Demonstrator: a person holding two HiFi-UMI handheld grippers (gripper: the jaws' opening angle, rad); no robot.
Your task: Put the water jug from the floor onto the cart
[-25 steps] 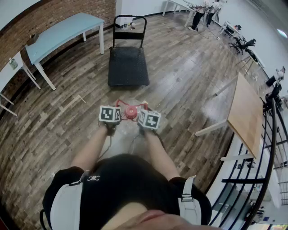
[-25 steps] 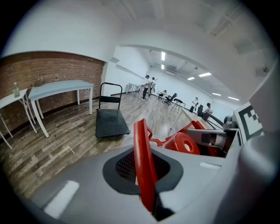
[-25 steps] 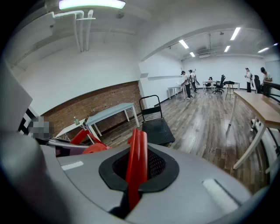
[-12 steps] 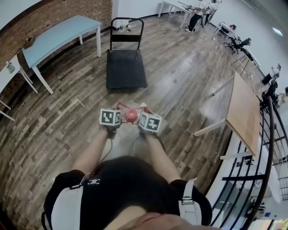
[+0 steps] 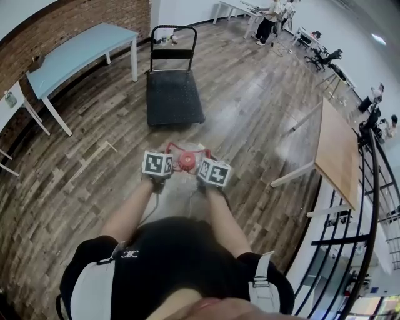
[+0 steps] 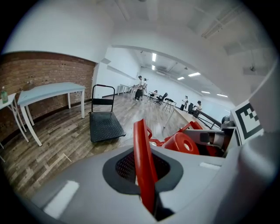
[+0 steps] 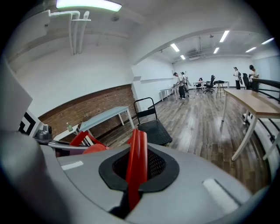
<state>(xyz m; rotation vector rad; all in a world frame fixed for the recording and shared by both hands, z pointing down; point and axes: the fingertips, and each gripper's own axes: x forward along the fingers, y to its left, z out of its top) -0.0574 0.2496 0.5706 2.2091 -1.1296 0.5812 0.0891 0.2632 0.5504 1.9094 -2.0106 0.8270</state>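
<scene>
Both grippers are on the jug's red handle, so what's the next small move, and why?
Probably carry the clear water jug with the red cap forward toward the black flat cart. The left gripper and right gripper are each shut on the jug's red handle. The cart's deck lies ahead across the wooden floor, not yet under the jug.

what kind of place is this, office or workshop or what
Probably a large open-plan workspace or lab rather than a home: a long light-blue table by a red brick wall, a black flatbed cart on the wood-plank floor, and people standing at the far end.
</scene>
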